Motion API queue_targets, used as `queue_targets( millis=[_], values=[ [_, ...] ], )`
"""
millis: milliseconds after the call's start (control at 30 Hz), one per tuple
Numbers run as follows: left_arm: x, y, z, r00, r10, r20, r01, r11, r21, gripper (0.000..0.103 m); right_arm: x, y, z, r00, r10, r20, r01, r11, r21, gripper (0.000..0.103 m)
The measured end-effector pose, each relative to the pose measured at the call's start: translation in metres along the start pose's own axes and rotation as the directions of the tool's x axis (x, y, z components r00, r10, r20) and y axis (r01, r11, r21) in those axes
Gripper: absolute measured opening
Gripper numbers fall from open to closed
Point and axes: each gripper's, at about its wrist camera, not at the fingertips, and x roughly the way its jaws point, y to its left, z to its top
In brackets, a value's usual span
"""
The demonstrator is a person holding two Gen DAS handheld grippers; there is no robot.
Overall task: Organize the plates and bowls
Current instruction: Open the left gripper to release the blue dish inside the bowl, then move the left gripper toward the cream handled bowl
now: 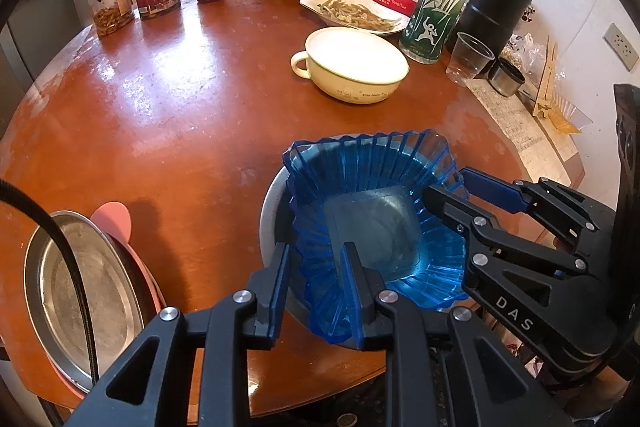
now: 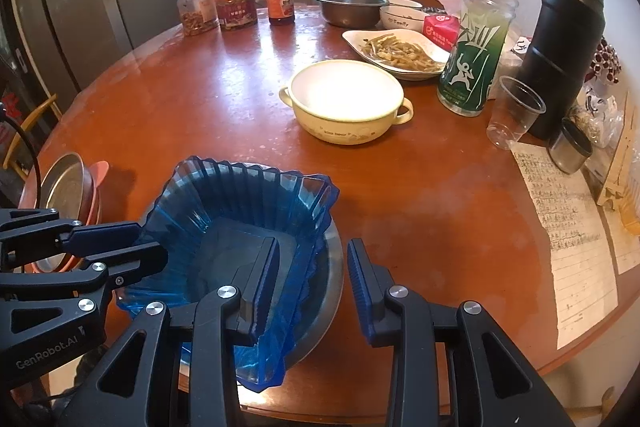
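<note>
Two tools met at a blue fluted glass bowl (image 1: pixel 372 223) nested inside a steel bowl (image 2: pixel 328 291) at the near edge of a round brown worktop (image 1: pixel 168 115). The left tool (image 1: pixel 316 291) was clenched on the blue bowl's rim, one finger inside and one outside the wall. The right tool (image 2: pixel 314 283) stood released, its jaws straddling the opposite rim with a clear gap at the outer pad. Beyond sat a cream two-handled enamel bowl (image 2: pixel 346 103), a white plate of dried fish (image 2: pixel 396 53), a steel basin (image 2: pixel 348 7) and a white "Family" bowl (image 2: pixel 400 17). At the left edge, a steel plate (image 1: pixel 80 295) lay on a pink plate (image 1: pixel 114 217).
</note>
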Motion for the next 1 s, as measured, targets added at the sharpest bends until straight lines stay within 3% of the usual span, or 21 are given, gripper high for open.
queue_targets(
  millis=[100,167,533,800,1000],
  values=[
    [-0.001,0.000,0.000,1.000,0.000,0.003,0.000,1.000,0.001,0.027,-0.001,0.000,0.001,1.000,0.000,0.001,0.000,1.000,0.004,0.039],
    [-0.002,0.001,0.000,1.000,0.002,0.006,-0.002,1.000,0.000,0.028,-0.002,0.000,0.001,1.000,-0.005,0.005,0.005,1.000,0.008,0.049],
    [-0.013,0.007,0.002,0.999,0.020,0.036,-0.019,1.000,-0.011,0.043,-0.008,0.002,0.002,1.000,-0.010,0.014,0.010,1.000,0.005,0.051],
    [-0.021,0.010,0.004,0.998,0.032,0.056,-0.031,0.999,-0.017,0.045,-0.013,0.006,0.004,1.000,-0.015,0.026,0.015,1.000,-0.001,0.053],
    [-0.029,0.010,0.007,0.996,0.040,0.080,-0.038,0.999,-0.016,0.052,-0.019,0.005,0.006,0.999,-0.018,0.044,0.018,1.000,0.008,0.059]
  ],
)
